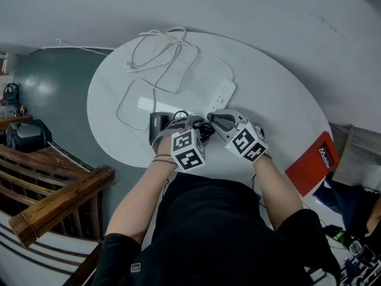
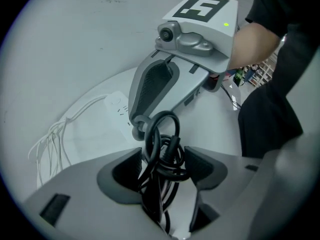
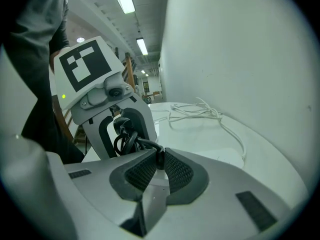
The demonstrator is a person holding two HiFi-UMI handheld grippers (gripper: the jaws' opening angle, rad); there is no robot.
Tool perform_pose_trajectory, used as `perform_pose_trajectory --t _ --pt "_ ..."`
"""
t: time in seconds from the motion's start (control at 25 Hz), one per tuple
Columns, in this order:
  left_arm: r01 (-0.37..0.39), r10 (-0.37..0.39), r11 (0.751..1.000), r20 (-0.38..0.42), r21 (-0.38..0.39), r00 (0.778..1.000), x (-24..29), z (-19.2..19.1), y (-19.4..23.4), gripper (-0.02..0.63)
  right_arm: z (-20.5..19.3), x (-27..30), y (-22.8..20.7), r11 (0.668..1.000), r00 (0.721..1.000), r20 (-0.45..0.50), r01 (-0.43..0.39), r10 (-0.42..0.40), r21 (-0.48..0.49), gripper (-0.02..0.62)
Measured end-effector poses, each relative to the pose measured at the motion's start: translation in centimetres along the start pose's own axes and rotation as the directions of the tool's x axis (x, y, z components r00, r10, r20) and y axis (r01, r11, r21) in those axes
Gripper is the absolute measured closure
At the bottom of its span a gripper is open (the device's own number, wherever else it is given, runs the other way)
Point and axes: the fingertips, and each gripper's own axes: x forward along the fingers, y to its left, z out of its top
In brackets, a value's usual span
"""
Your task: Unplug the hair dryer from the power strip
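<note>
**Hair dryer (image 1: 159, 126) cord gripped twice, plug not yet in sight**

Far left, off the table: wooden railing (image 1: 59, 201), brown and square-edged. On the table (image 1: 286, 112), round, white and smooth: loose loops of thin white cable (image 1: 159, 52) at the far left, limp and tangled. Nearer, left of centre: the hair dryer, black, matt, blunt-bodied, lying just beside the left gripper (image 2: 162, 169).

That gripper pointing steeply down, dark ribbed pads closed on either side of a cord coil (image 2: 161, 151). Coil black and rubbery, wound in several glossy loops. A wide grasp, seemingly a light one.

Just to the right: right gripper (image 3: 157, 159), jaws clenched nearly together on a single strand of the black cord, pinched between mesh-textured pads.

Right and farther: power strip (image 1: 222, 93), white hard plastic, slab-shaped with rounded corners, near end just beyond the right gripper's tip. Plug not made out in any view; seated or free, impossible to say.

Step in hand, by judgement: gathering and steadying the cord at the start of the pull. Next move probably calls for finding the rigid plug body rather than the flexible strand, then pulling straight out along the pins. Tugging on the cord alone likely to drag the light strip across the slick tabletop.

Far right, at the table's edge: red-orange panel (image 1: 312, 162), flat, with white print.
</note>
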Motion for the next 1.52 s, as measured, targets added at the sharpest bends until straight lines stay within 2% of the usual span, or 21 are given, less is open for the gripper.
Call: perform_pose_trajectory --t 0.16,0.28,0.92,1.16,1.28,1.36,1.4,1.52 --pt "0.003 -0.003 1.000 -0.004 -0.028 1.000 0.1 0.1 0.1 0.330 -0.1 -0.5 0.3 1.000 1.000 -0.014 0.018 -0.018 -0.004 0.532" --pt "0.014 -0.014 1.000 -0.007 -0.016 1.000 0.1 0.2 -0.1 0.331 -0.5 -0.6 0.6 1.000 1.000 -0.023 0.005 -0.005 -0.005 0.534" --pt "0.002 -0.002 0.998 0.001 -0.058 1.000 0.0 0.2 0.4 0.337 0.6 -0.8 0.0 0.999 1.000 -0.003 0.021 -0.020 0.041 0.538" --pt "-0.003 0.003 0.998 -0.002 -0.056 1.000 0.0 0.3 0.1 0.334 1.2 -2.1 0.9 0.997 0.997 0.039 0.065 -0.067 0.051 0.540" --pt "-0.005 0.005 0.998 0.003 -0.057 1.000 0.0 0.3 0.4 0.336 1.1 -2.4 1.0 0.995 0.995 0.019 0.101 -0.101 0.026 0.538" --pt "0.000 0.001 0.998 0.015 -0.062 1.000 -0.1 0.3 0.3 0.336 0.3 -3.2 0.5 0.985 0.988 0.023 0.149 -0.152 0.083 0.540" --pt "0.002 0.000 0.998 0.026 -0.066 1.000 -0.1 0.4 0.3 0.336 -0.1 -4.0 0.1 0.975 0.981 0.035 0.182 -0.188 0.130 0.561" --pt "-0.005 0.014 0.995 0.087 -0.099 0.996 -0.6 0.7 0.7 0.331 -1.4 -6.2 -1.1 0.938 0.961 0.032 0.260 -0.274 0.230 0.561"
